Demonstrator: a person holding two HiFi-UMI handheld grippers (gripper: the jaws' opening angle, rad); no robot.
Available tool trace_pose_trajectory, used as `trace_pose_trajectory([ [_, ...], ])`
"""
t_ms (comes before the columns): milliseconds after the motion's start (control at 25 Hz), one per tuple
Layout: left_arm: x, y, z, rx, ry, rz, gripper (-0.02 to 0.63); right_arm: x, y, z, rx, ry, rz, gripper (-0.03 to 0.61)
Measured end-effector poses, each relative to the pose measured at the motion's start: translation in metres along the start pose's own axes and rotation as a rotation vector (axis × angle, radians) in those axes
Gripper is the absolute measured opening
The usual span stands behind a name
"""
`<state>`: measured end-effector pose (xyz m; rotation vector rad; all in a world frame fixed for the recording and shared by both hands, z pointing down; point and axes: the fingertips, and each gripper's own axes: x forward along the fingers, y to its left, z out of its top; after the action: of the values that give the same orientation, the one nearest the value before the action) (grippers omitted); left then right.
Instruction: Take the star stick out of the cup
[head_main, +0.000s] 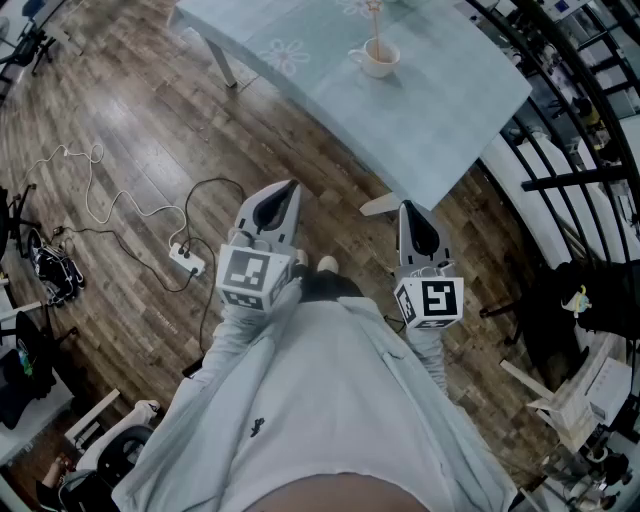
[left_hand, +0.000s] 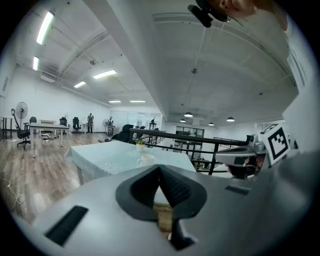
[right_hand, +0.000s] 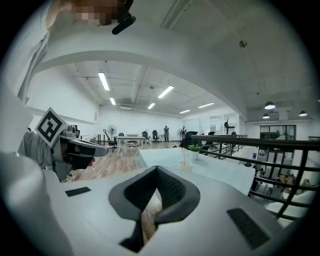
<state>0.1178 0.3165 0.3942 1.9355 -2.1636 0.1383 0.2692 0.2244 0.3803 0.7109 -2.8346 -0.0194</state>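
A white cup (head_main: 378, 57) stands on the pale blue table (head_main: 440, 110) at the top of the head view, with the thin star stick (head_main: 374, 20) upright inside it. Both grippers hang close to the person's body, well short of the table. My left gripper (head_main: 289, 188) is shut with nothing between its jaws. Beside it, my right gripper (head_main: 407, 208) points the same way, jaws together and empty. The left gripper view shows the cup (left_hand: 146, 159) far beyond the shut left gripper (left_hand: 160, 169). In the right gripper view, cup and stick (right_hand: 183, 159) show above the right gripper (right_hand: 157, 171).
A power strip (head_main: 187, 260) with trailing cables lies on the wooden floor at left. A black railing (head_main: 565, 120) runs along the table's right side. A small potted plant (right_hand: 195, 150) stands on the table behind the cup. The table leg (head_main: 224, 66) is at its left end.
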Motion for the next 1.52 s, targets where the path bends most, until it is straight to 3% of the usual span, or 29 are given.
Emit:
trace_pose_trajectory([
  [320,-0.005,-0.002,0.001,0.009,-0.005,0.01,0.02,-0.006,0.0,0.001,0.007,-0.025,-0.013,0.015],
  [1040,0.007,-0.013,0.0,-0.01,-0.005,0.065,0.02,0.006,-0.003,-0.005,0.025,-0.037,0.084,0.015],
  [1360,0.045,0.047,-0.003,-0.035,0.004,0.05,0.02,0.082,-0.001,0.001,0.032,-0.011,0.069,0.015],
  [1520,0.079,0.095,0.015,-0.027,-0.009,0.028,0.02,0.138,-0.003,0.016,0.035,-0.008,0.046,0.015],
])
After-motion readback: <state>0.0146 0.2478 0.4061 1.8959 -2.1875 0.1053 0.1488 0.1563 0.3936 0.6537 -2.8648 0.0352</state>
